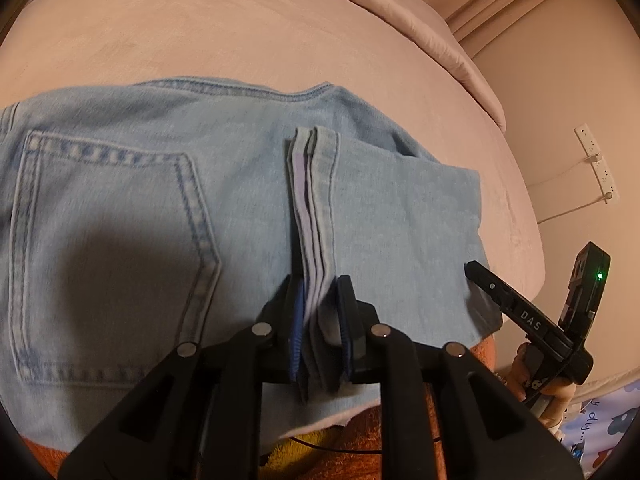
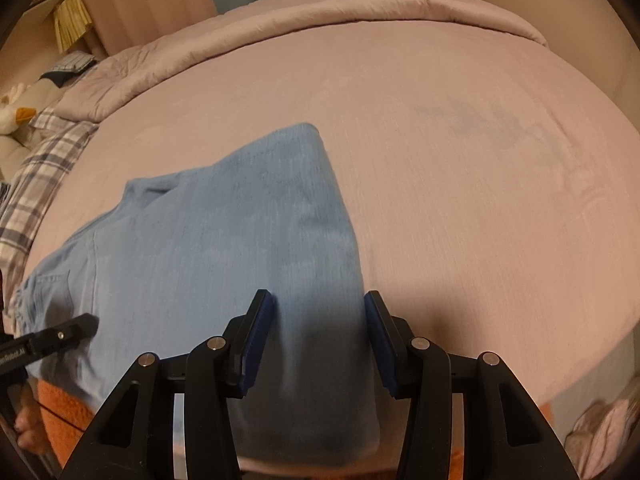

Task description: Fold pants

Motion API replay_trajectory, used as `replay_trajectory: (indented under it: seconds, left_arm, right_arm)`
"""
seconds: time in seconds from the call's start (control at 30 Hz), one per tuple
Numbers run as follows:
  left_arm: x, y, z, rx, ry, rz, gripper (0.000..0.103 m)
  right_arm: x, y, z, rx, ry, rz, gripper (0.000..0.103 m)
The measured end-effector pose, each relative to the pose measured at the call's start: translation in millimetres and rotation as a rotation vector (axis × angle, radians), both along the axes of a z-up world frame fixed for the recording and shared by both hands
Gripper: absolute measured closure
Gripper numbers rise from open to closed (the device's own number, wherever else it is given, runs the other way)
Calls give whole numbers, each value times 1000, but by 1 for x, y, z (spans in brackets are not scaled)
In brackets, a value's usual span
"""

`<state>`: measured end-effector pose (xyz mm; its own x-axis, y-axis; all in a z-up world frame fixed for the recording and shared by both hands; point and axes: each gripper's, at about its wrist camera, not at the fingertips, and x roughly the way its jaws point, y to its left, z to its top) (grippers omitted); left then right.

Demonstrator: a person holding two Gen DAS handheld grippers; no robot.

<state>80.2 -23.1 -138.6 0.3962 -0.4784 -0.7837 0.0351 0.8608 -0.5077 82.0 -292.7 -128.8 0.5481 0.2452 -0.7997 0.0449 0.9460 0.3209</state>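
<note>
Light blue jeans [image 1: 120, 220] lie folded on the pink bed sheet [image 1: 240, 40], with a back pocket [image 1: 108, 248] facing up at the left. The stacked leg hems [image 1: 316, 200] run down between the pads of my left gripper [image 1: 318, 282]. Its jaws stand narrow, with a thin dark gap at the right pad. In the right wrist view, my right gripper [image 2: 317, 296] stands open over the folded edge of the jeans [image 2: 240, 240]. The cloth lies flat between and under its pads, not pinched. One finger of the right gripper [image 1: 480, 276] shows at the jeans' right edge.
A rolled pink quilt [image 2: 360, 8] lies along the bed's far side. An orange fuzzy cloth [image 1: 360, 428] hangs at the near edge. A plaid pillow [image 2: 36, 168] and a plush duck [image 2: 12, 114] sit at the left. A power strip [image 1: 596, 160] hangs on the wall.
</note>
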Motion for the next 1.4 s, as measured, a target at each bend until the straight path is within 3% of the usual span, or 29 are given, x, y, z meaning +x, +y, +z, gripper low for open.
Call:
replay_trajectory:
  seconds: [0.47, 0.63, 0.73, 0.8, 0.9, 1.0, 1.1, 1.4]
  left_arm:
    - [-20, -5, 2, 17, -3, 0, 83]
    - [-27, -6, 8, 27, 0, 11, 77]
    - [-33, 5, 21, 32, -29, 35, 67]
    - [-39, 17, 36, 37, -81, 81, 45]
    - [-46, 33, 56, 64, -161, 152, 28]
    - [-54, 53, 73, 99, -222, 232, 17]
    - [-58, 73, 81, 124, -245, 311, 12]
    - [-72, 130, 72, 166, -216, 505, 7]
  right_arm:
    - [-1, 5, 0, -3, 11, -6, 55]
    - [-1, 11, 0, -19, 15, -11, 55]
    - [-1, 9, 1, -9, 28, -18, 55]
    - [-1, 8, 2, -1, 35, -24, 55]
    - [-2, 8, 9, -16, 28, -37, 55]
    - [-3, 10, 21, -41, -19, -53, 55]
    - [-3, 13, 31, -28, -55, -55, 48]
    - [7, 40, 37, -21, -88, 23, 48]
